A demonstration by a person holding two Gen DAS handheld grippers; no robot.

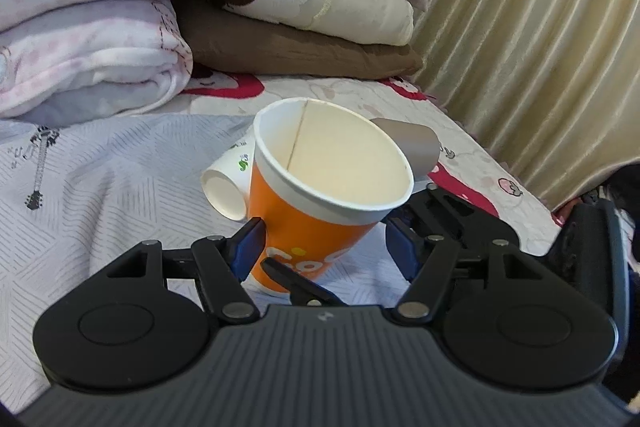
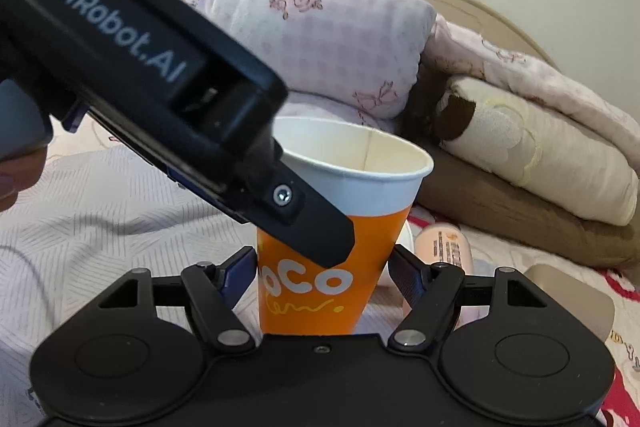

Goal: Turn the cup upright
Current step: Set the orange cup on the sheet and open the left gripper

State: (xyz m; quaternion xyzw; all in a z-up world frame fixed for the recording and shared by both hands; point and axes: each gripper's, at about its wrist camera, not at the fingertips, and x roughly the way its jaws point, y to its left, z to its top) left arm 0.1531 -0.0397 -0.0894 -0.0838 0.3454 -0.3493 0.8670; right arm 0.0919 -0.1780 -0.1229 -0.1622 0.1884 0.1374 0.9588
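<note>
An orange paper cup (image 1: 308, 227) with a white rim stands mouth up on the bed, leaning a little; it also shows in the right wrist view (image 2: 320, 267). My left gripper (image 1: 326, 247) is open around its lower body; the left pad touches the cup and the right pad stands apart. My right gripper (image 2: 324, 271) brackets the cup's lower part, its pads close to or touching the sides. The left gripper's finger (image 2: 304, 215) crosses in front of the cup in the right wrist view.
A white paper cup (image 1: 228, 187) lies on its side behind the orange one. A grey cup (image 1: 412, 147) lies to the right. Folded blankets (image 1: 304, 7) are stacked at the back. A curtain (image 1: 540, 47) hangs on the right. A peach bottle (image 2: 444, 243) lies on the bedsheet (image 1: 100, 187).
</note>
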